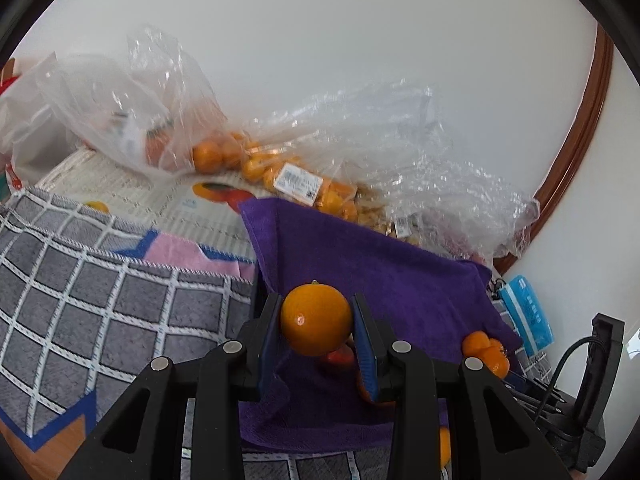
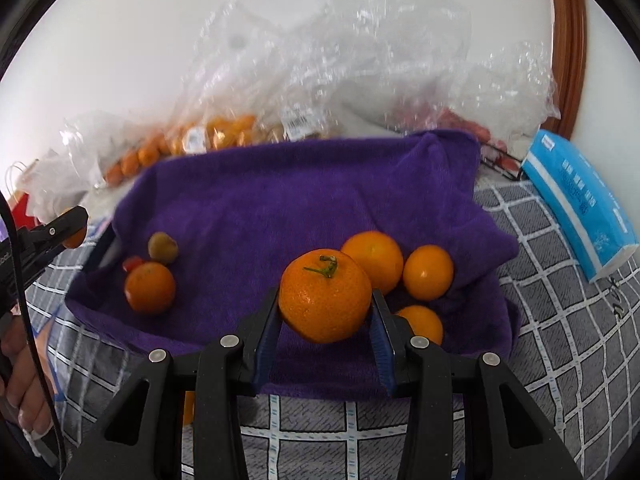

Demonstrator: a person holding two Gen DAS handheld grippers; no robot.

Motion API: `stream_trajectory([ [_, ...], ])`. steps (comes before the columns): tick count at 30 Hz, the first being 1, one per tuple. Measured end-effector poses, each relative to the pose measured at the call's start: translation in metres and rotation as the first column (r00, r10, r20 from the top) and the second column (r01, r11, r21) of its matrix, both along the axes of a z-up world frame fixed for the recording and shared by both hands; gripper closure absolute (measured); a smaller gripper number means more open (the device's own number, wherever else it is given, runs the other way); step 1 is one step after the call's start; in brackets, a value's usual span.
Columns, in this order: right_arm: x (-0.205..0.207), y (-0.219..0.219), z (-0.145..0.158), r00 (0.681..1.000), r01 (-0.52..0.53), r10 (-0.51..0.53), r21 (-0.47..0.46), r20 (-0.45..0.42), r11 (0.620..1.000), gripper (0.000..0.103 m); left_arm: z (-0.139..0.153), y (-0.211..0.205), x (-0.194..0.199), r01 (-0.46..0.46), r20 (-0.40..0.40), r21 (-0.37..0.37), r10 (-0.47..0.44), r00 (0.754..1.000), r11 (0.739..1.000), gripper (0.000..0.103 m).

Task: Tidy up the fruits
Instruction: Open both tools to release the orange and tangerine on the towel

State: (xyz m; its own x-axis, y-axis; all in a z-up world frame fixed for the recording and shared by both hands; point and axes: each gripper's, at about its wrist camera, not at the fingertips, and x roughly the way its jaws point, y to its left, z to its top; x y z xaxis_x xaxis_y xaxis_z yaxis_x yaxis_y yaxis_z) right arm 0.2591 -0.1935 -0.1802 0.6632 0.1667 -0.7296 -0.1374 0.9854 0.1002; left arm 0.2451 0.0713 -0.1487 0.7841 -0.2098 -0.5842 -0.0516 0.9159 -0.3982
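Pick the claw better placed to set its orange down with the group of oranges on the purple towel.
Right. The right claw holds its stemmed orange right beside the three oranges on the purple towel.

left gripper (image 1: 316, 322) fingers clamped, right gripper (image 2: 325, 307) likewise

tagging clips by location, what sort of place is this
Probably a home, on a table by a white wall: a grey checked cloth covers the surface, a blue tissue pack lies on it, and clear plastic grocery bags of small oranges are piled behind a purple towel.

Checked grey cloth (image 2: 560, 300) carries purple towel (image 2: 300, 208).
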Motion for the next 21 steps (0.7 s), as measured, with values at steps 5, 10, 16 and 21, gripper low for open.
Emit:
stream_trajectory([
  [5, 0.001, -0.003, -0.001, 1.000, -0.004, 0.004, 0.029, -0.009, 1.000, 0.061, -0.012, -0.007, 0.003, -0.015, -0.070, 0.007, 0.015, 0.997, 1.000, 0.071],
  [10, -0.001, -0.003, 0.001, 1.000, -0.004, 0.004, 0.039, 0.005, 0.999, 0.055, -0.013, -0.007, 0.000, -0.009, -0.102, -0.017, 0.008, 0.995, 1.000, 0.071],
  [16, -0.008, -0.006, 0.011, 0.998, -0.007, 0.002, 0.077, 0.068, 0.997, 0.044, -0.014, -0.013, -0.004, -0.014, -0.123, 0.005, 0.015, 0.992, 1.000, 0.071],
  [21, -0.011, -0.008, 0.014, 0.995, 0.026, -0.034, 0.085, 0.095, 0.996, 0.044, -0.014, -0.014, -0.004, -0.013, -0.134, -0.004, 0.012, 0.991, 1.000, 0.071],
])
